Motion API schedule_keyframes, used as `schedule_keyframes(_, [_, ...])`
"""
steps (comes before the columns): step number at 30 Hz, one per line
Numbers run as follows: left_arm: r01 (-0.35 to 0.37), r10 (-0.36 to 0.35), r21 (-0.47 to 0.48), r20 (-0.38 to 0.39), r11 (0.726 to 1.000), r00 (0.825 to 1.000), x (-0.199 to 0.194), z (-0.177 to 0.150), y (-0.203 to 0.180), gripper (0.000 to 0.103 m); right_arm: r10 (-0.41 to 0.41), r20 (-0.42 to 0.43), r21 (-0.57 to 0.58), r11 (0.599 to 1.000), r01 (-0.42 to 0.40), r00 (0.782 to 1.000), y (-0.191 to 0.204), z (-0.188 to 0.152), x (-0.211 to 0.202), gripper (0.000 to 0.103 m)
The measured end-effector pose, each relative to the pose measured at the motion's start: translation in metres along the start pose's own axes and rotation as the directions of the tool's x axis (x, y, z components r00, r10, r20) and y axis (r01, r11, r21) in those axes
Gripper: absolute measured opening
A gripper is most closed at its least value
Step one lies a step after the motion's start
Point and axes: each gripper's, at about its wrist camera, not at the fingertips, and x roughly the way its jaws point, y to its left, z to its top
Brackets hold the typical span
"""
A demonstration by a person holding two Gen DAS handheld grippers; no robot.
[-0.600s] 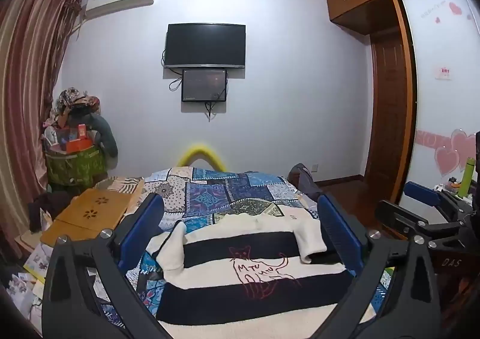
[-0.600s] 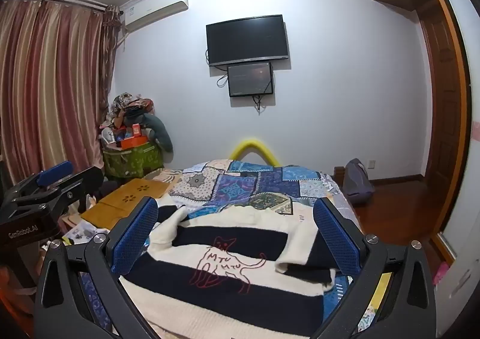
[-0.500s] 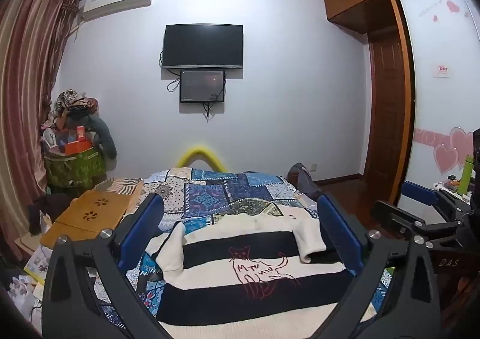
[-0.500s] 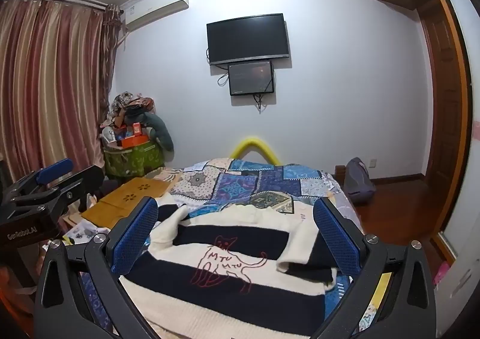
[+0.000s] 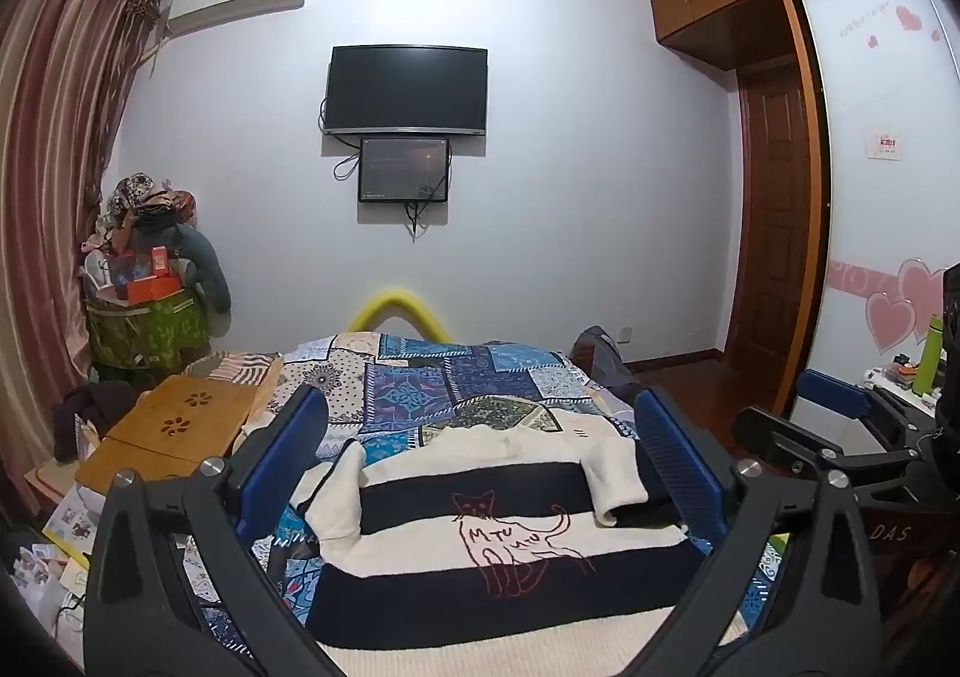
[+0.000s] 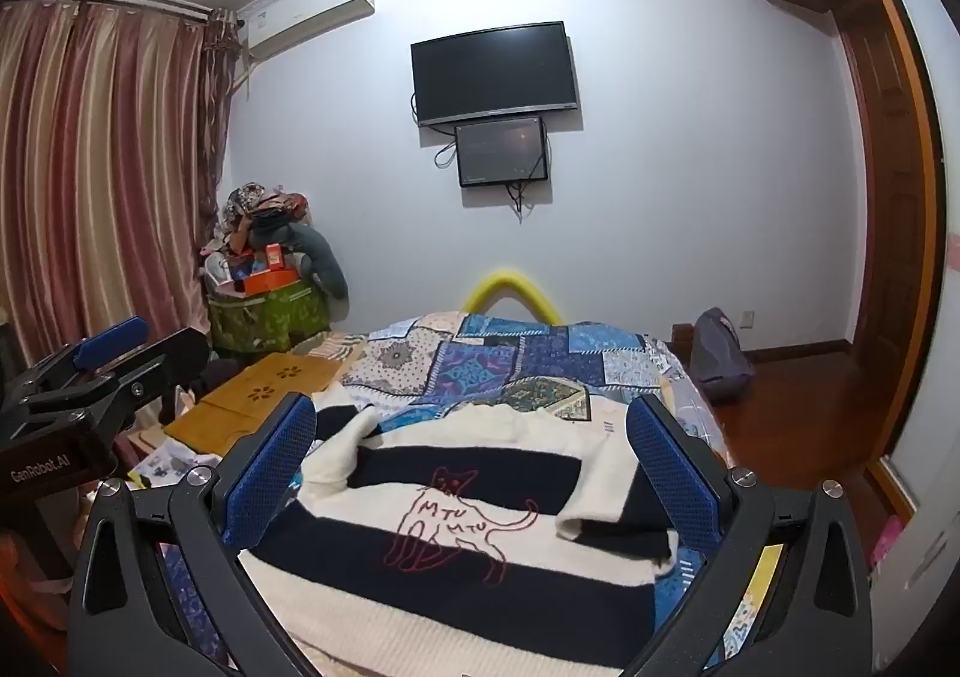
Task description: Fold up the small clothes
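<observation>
A cream and navy striped sweater (image 5: pixel 480 551) with a red cat outline lies flat on the patchwork bed cover (image 5: pixel 444 383), both sleeves folded in over the body. It also shows in the right wrist view (image 6: pixel 456 545). My left gripper (image 5: pixel 480 449) is open and empty, held above the near part of the sweater. My right gripper (image 6: pixel 471 449) is open and empty too, beside it on the right. Each gripper shows at the edge of the other's view: the right one (image 5: pixel 840 431), the left one (image 6: pixel 102 365).
A wooden lap table (image 5: pixel 168 425) lies left of the bed. A green bag piled with clutter (image 5: pixel 144 317) stands by the curtain. A grey backpack (image 6: pixel 720 353) sits on the wooden floor at the right. A television (image 5: pixel 408 89) hangs on the far wall.
Both views have shifted slightly; the grippers stay open above the sweater, which has not moved.
</observation>
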Motion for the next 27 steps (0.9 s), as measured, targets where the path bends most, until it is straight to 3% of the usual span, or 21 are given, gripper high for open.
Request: schedule_keyframes(27, [-0.003,0.003,-0.016,-0.006,1.0,1.0,0.0049,-0.0031,0.0015,0.103,0.003,-0.01,0.004,1.0,-0.003,1.0,-0.0019,0.0007,0.002,0.103])
